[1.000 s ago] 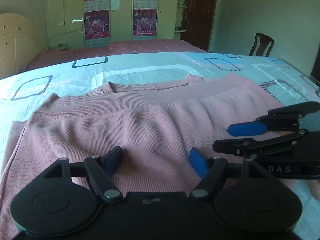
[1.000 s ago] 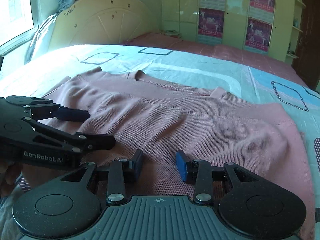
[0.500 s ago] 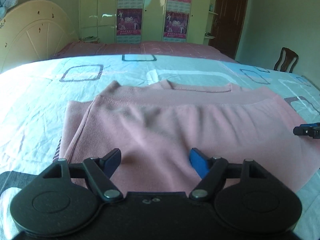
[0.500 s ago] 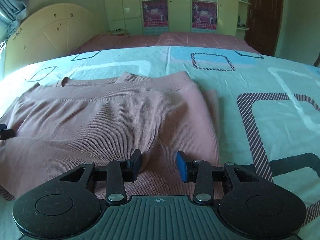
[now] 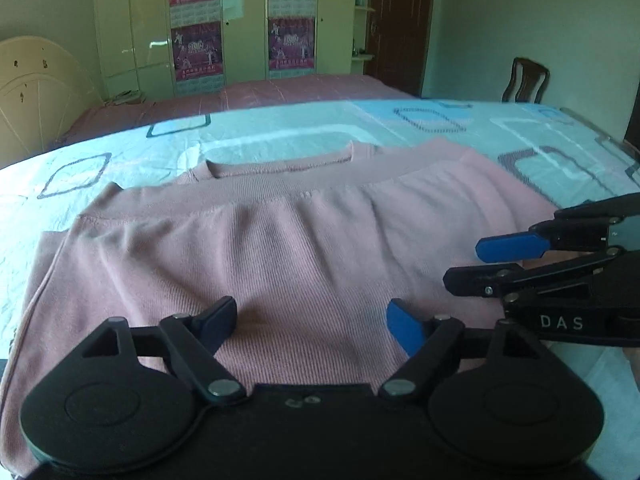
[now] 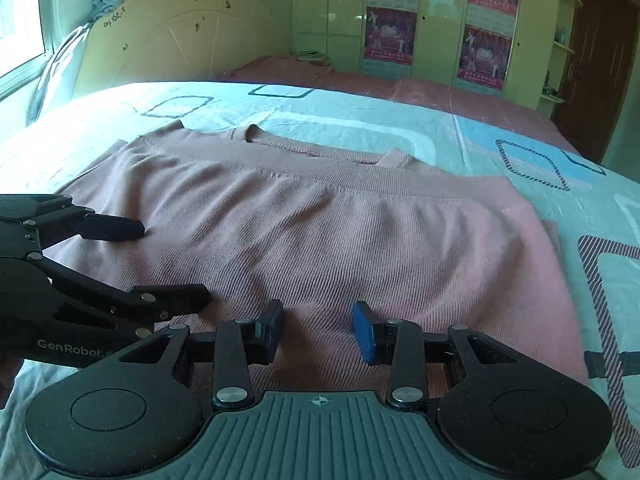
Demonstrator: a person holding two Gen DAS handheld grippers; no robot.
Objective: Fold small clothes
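Observation:
A pink knitted sweater [image 5: 304, 248] lies on the bed, its bottom half folded up over the chest, the neckline at the far side. It also shows in the right wrist view [image 6: 340, 232]. My left gripper [image 5: 310, 320] is open and empty just above the sweater's near fold edge. My right gripper [image 6: 318, 332] is open and empty over the same edge, close to the left one. The right gripper shows at the right of the left wrist view [image 5: 476, 264]; the left gripper shows at the left of the right wrist view [image 6: 172, 264].
The sweater rests on a light blue bedsheet [image 5: 280, 136] with diamond patterns. A cream headboard [image 6: 168, 40] stands at the left, a wardrobe with posters [image 5: 240, 24] at the back, a wooden chair [image 5: 524, 80] and a dark door [image 5: 400, 16] at the right.
Both grippers have swung back together toward the middle of the near fold edge after spreading apart to the sweater's sides. Both stay open. The sweater lies the same way.

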